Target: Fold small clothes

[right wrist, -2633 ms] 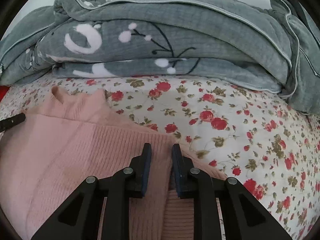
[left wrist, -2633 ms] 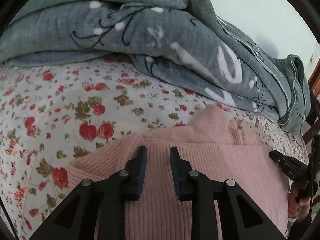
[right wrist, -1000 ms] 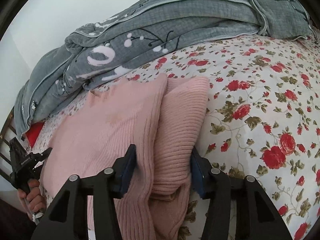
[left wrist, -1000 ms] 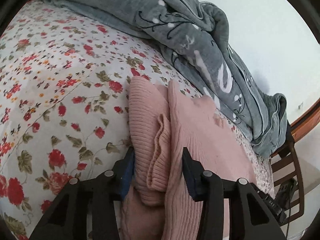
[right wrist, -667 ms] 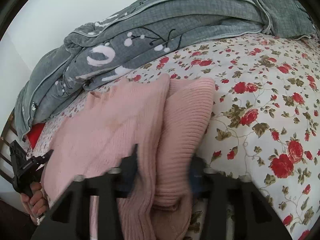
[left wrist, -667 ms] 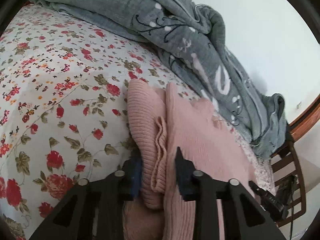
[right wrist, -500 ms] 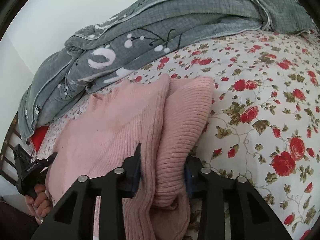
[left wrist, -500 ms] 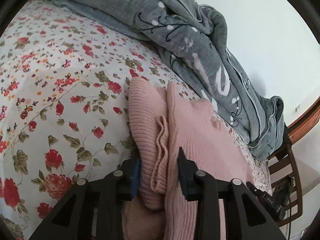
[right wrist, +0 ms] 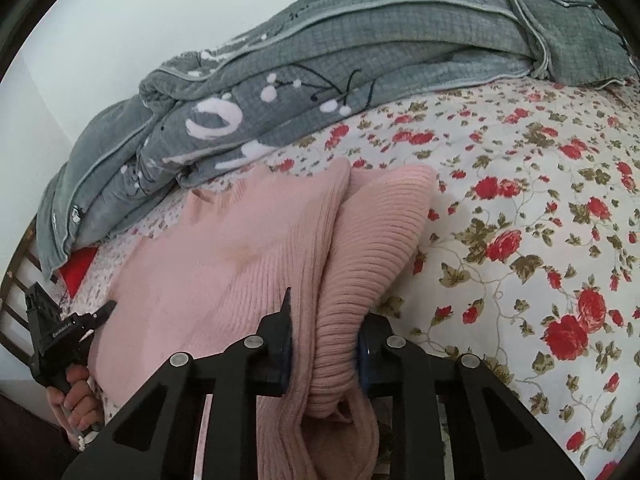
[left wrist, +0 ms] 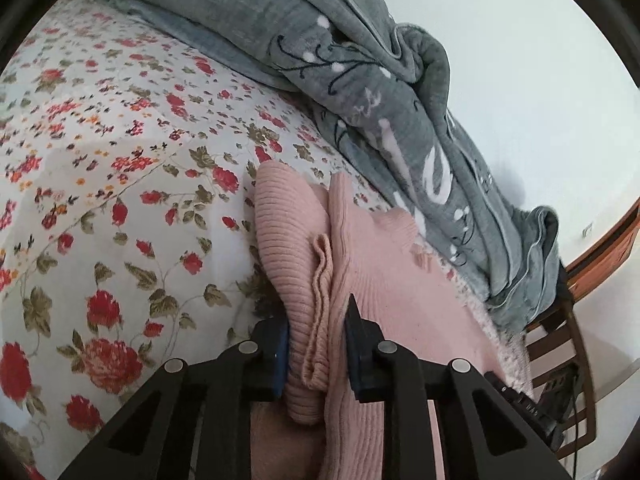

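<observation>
The pink sweater (left wrist: 384, 264) lies on the floral bedsheet (left wrist: 120, 184), its far edge just short of the grey blanket (left wrist: 360, 80) heaped along the back of the bed. The left wrist view shows what the right does not: a wooden chair (left wrist: 560, 340) past the sweater's far side, a brown wooden rail by the wall, and the tip of the other tool low at the frame's right edge. The right wrist view alone shows a hand (right wrist: 76, 404) beyond the sweater's far side, wrapped round the handle of the left gripper (right wrist: 100, 312), and a patch of red cloth (right wrist: 80, 264) under the blanket's end. In its own view the left gripper (left wrist: 316, 336) has a bundled fold of the sweater's ribbed edge between its fingers; its jaws have just been closing and both pads press into the knit. The right gripper (right wrist: 324, 328) does likewise on the opposite side of the sweater: a thick ribbed roll of knit fills the gap, its jaws have just been closing too, and the pads squeeze the fabric from both sides. From each grip the sweater's body spreads away across the sheet toward the blanket, with the folded-over sleeve lying along the sweater's outer edge beside the bare sheet.
</observation>
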Demonstrator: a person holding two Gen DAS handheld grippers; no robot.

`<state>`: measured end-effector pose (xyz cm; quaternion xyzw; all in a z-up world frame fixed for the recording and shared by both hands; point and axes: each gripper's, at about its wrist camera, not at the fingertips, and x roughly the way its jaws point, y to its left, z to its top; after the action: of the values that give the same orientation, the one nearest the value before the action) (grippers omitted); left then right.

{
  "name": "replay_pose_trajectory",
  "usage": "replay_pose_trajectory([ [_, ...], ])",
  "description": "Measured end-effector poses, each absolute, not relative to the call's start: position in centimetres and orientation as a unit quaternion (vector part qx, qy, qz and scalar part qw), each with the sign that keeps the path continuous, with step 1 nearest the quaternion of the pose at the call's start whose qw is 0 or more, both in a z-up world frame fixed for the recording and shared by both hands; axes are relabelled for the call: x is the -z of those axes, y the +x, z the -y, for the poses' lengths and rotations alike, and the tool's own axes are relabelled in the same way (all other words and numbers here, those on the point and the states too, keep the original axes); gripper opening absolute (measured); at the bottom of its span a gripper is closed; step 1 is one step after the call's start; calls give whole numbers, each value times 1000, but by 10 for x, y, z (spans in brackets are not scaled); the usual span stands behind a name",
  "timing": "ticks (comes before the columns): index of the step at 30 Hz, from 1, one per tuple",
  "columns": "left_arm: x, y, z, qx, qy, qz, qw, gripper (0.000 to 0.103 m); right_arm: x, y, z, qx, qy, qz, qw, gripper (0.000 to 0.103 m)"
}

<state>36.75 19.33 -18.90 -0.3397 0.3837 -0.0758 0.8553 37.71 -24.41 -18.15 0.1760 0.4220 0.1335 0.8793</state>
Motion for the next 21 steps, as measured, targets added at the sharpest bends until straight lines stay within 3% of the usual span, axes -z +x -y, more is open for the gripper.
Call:
replay_pose_trajectory([
  [16,163,271,-138,114,-291,-397,863,22,136,298,304,-153,216,-392,881,23],
  [21,170,264,-132,93,-253,-410,871,32,151,269,304,-136,149,-395,896,26],
])
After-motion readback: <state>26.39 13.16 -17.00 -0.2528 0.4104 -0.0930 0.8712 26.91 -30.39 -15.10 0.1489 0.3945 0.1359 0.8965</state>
